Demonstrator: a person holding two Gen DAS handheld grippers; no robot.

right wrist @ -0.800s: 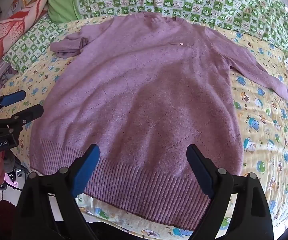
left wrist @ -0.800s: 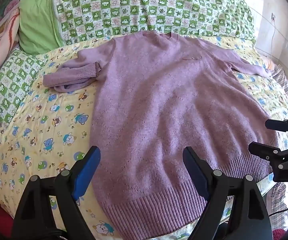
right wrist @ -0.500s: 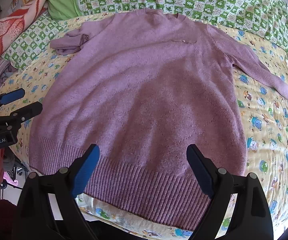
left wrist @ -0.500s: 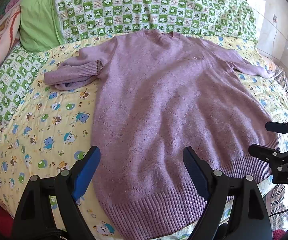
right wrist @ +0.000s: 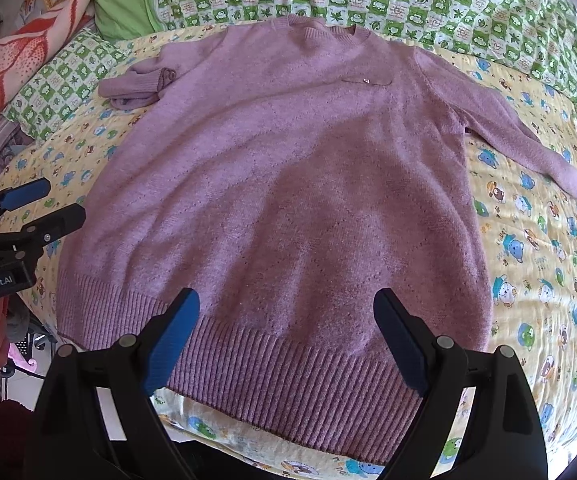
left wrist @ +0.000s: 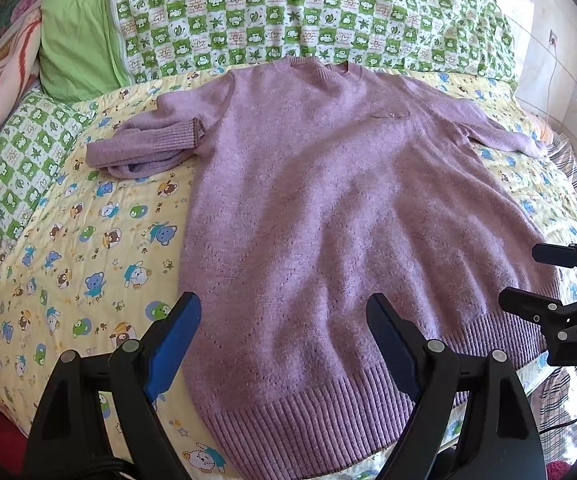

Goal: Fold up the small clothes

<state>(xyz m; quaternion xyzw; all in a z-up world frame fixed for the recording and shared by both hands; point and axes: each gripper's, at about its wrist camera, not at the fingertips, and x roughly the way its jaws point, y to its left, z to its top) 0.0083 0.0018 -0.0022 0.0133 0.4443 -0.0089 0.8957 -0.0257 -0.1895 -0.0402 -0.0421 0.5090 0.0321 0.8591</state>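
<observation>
A purple knit sweater point(left wrist: 328, 208) lies flat, front up, on a yellow cartoon-print bedsheet point(left wrist: 68, 264), hem toward me; it also shows in the right wrist view point(right wrist: 288, 184). Its left sleeve point(left wrist: 148, 148) is bunched and folded back beside the body. Its right sleeve point(right wrist: 528, 148) stretches out straight. My left gripper point(left wrist: 284, 316) is open and empty above the hem's left part. My right gripper point(right wrist: 288, 312) is open and empty above the hem's middle. Each gripper also appears at the edge of the other's view.
A green-and-white checked quilt point(left wrist: 308, 12) and a green pillow point(left wrist: 76, 40) lie behind the collar. A checked pillow point(left wrist: 12, 168) and a red-patterned blanket point(right wrist: 20, 52) sit at the left. The bed's near edge point(right wrist: 228, 436) runs just below the hem.
Both grippers have drawn back slightly toward the hem, so the sweater sits a little lower in each view. Both stay open and the sweater has not moved.
</observation>
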